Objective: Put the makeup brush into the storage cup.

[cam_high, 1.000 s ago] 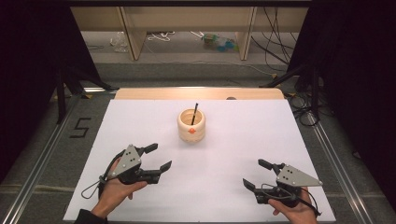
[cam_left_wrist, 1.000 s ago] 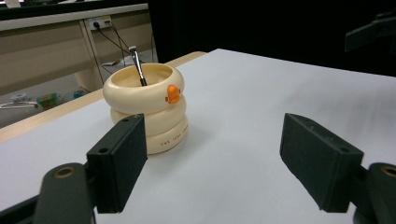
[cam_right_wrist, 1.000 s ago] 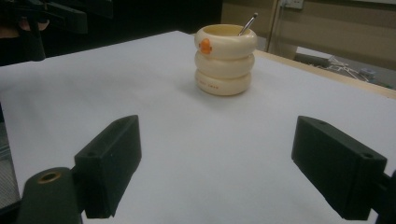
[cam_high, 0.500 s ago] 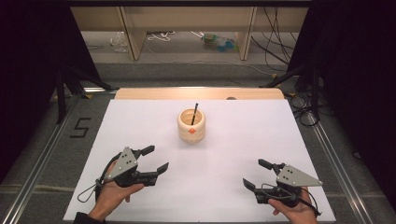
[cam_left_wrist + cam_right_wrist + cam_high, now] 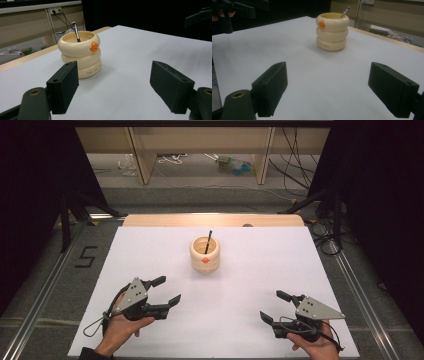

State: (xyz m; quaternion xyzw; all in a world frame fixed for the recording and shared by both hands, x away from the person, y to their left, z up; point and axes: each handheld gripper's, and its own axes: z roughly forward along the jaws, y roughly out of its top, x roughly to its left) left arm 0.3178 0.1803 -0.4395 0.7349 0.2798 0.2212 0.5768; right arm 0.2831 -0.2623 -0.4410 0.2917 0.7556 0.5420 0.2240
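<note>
Both hands rest low at the near edge of the white table point(image 5: 150, 250), each aiming its tongs at the middle. The left gripper point(image 5: 166, 290) and right gripper point(image 5: 275, 306) gape wide, holding nothing. Ahead, between them, well apart from both, stands the cream ringed cup point(image 5: 205, 255). A thin dark stick point(image 5: 208, 240) leans inside, its lower end hidden.

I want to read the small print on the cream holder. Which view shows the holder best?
The left gripper view: the cream holder is nearest, with its orange beak and print facing. The right gripper view shows it smaller; the high view mostly its rim and the brush.
</note>
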